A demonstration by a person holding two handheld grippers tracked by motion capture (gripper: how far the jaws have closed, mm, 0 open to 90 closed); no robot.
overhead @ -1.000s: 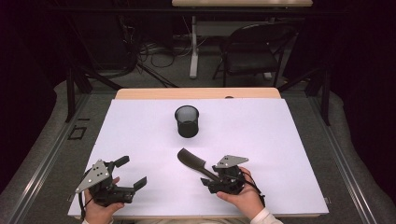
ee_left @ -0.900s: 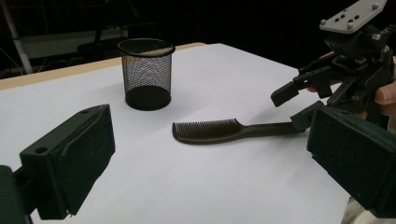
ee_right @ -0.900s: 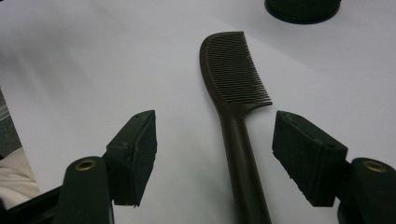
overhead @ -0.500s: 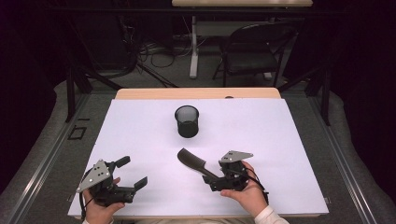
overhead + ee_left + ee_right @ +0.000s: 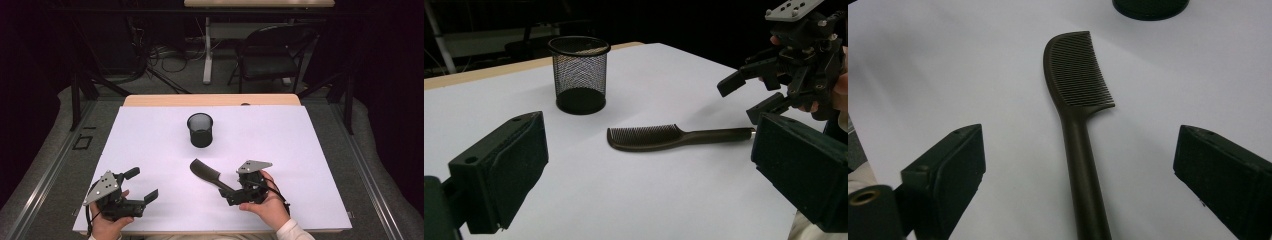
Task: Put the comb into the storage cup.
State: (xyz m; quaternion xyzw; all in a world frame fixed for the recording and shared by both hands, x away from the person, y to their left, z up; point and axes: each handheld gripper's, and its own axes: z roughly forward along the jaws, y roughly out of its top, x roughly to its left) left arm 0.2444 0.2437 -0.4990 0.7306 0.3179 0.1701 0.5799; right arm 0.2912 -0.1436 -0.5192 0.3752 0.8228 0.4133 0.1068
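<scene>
At the near left corner of the white-covered worktop [image 5: 150, 145], the left gripper [image 5: 142, 185] rests in a person's hand, its jaws spread wide with nothing between them, pointing across the sheet toward the middle. Just right of centre and nearer the back, a black mesh cup [image 5: 200, 130] stands upright, well apart from both hands.

In front of the cup, a dark comb [image 5: 210, 176] lies flat on the worktop, its toothed head toward the cup and its handle running back toward the person's right. The right gripper [image 5: 235, 192] sits at the handle's end, its jaws having just been opening and now spread wide. In the right gripper view the comb [image 5: 1080, 150] handle runs up the middle between the two jaws, clear of both, neither pad pressing on it. In the left gripper view the comb [image 5: 664, 136] lies level on the sheet, teeth facing away, with the right gripper [image 5: 749, 97] hovering just beside the tip of the handle and the mesh cup [image 5: 580, 75] beyond it.
</scene>
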